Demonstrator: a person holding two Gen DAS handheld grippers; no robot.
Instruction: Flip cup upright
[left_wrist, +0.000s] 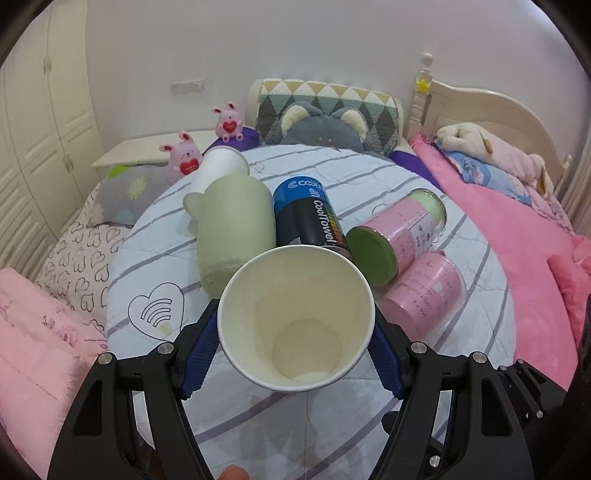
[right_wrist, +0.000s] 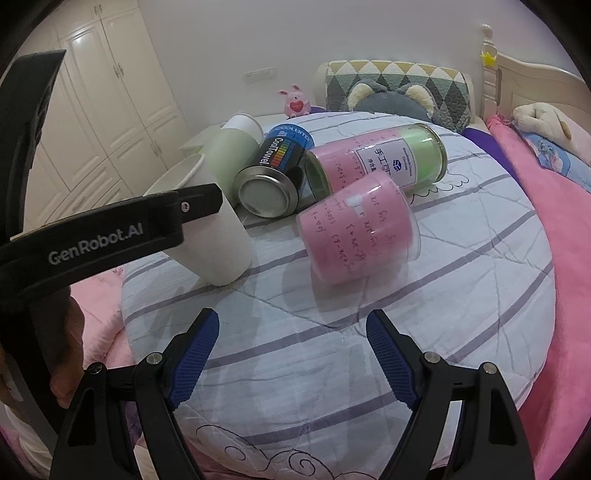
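My left gripper (left_wrist: 295, 332) is shut on a white paper cup (left_wrist: 295, 317), mouth up, tilted toward the camera. In the right wrist view the same cup (right_wrist: 218, 240) rests with its base on the striped round cushion (right_wrist: 443, 295), held by the left gripper's black arm (right_wrist: 110, 229). My right gripper (right_wrist: 293, 354) is open and empty above the cushion's front. A second white paper cup (left_wrist: 221, 166) lies on its side at the back; it also shows in the right wrist view (right_wrist: 243, 123).
On the cushion (left_wrist: 369, 170) lie a pale green cup (left_wrist: 236, 225), a blue-black CoolTowel can (left_wrist: 310, 214), a pink-green tin (left_wrist: 399, 236) and a pink-wrapped clear cup (left_wrist: 424, 291). Pink bedding (left_wrist: 517, 236), plush toys (left_wrist: 229, 122) and pillows surround it.
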